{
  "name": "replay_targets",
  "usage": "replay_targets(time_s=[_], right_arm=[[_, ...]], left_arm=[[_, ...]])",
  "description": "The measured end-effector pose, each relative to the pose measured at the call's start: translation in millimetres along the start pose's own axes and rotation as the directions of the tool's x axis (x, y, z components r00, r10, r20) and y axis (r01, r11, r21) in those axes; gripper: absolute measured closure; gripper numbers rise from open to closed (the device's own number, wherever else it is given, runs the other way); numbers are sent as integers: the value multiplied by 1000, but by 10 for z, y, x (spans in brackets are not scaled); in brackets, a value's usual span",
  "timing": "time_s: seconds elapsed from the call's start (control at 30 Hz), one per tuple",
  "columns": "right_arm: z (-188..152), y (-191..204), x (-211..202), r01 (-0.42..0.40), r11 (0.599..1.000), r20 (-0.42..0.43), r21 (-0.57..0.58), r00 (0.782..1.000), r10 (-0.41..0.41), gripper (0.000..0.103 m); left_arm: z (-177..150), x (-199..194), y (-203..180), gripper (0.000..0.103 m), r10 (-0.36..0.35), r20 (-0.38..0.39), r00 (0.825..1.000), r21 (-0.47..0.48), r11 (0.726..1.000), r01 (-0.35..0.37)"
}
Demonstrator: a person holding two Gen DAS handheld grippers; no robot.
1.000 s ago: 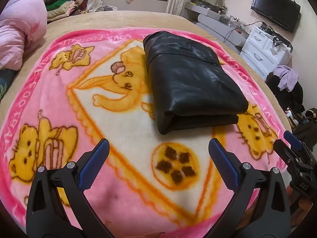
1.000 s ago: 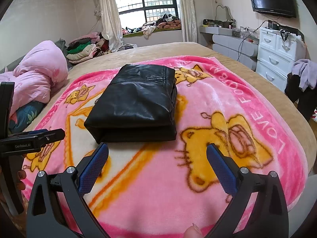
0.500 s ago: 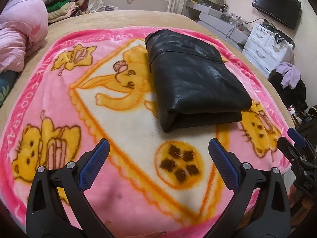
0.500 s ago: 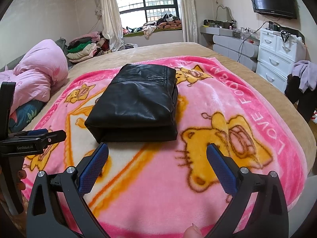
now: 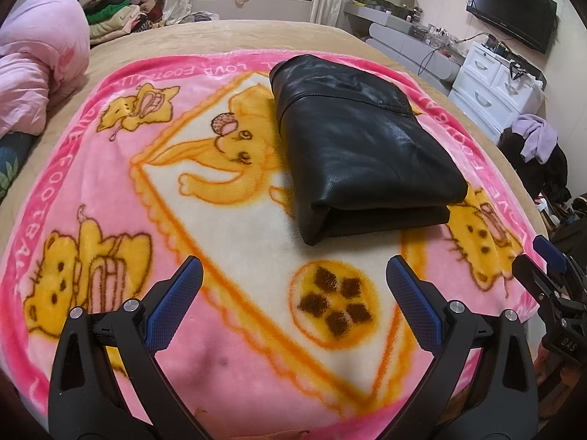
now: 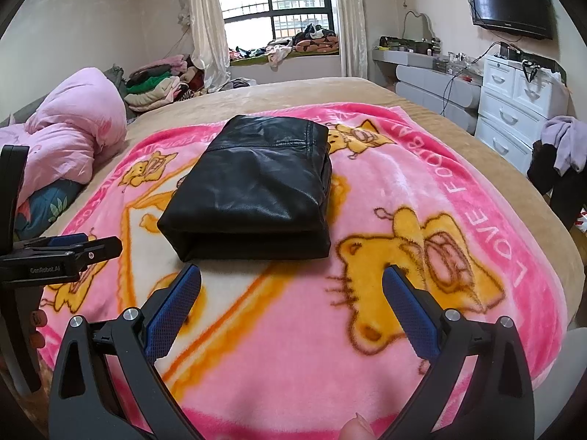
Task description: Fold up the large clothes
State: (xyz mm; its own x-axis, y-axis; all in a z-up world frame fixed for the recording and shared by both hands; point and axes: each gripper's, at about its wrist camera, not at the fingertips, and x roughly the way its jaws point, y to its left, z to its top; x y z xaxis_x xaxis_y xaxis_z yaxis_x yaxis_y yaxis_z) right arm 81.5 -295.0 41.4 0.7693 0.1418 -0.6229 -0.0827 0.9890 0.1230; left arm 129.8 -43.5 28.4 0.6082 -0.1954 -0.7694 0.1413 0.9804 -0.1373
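Pink quilt [image 5: 40, 58] bunched at far left of the bed [image 5: 227, 36], then left gripper [image 5: 293, 286] hovering low over the near part of the pink cartoon blanket [image 5: 227, 330], fingers spread wide apart, nothing between them. Black leather jacket [image 5: 359, 146] lies folded into a thick rectangle on the blanket's middle, ahead of both grippers and touched by neither. Right gripper [image 6: 291, 289] also spread wide and empty over the blanket's near edge; white drawers [image 6: 513, 110] and wall TV [image 6: 510, 0] at far right.
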Motion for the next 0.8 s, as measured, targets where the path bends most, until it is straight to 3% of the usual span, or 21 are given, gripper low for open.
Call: replay_targets(time_s=[0.57,0.7,0.8], right_arm=[[-26,-54,19,3,1000,-11,-1,1000,-3,4],[-56,-373,-86,46,996,9,80,999,-47,5],[-123,-916,-219,171,972,12,160,985,-175,5]], left_arm=[[-37,36,127,9,40,-33,999,10,999,-39],[15,95,434,9,100,-46,994,-49,994,-102],[68,157,866,9,132,-82,988,-125,982,-141]])
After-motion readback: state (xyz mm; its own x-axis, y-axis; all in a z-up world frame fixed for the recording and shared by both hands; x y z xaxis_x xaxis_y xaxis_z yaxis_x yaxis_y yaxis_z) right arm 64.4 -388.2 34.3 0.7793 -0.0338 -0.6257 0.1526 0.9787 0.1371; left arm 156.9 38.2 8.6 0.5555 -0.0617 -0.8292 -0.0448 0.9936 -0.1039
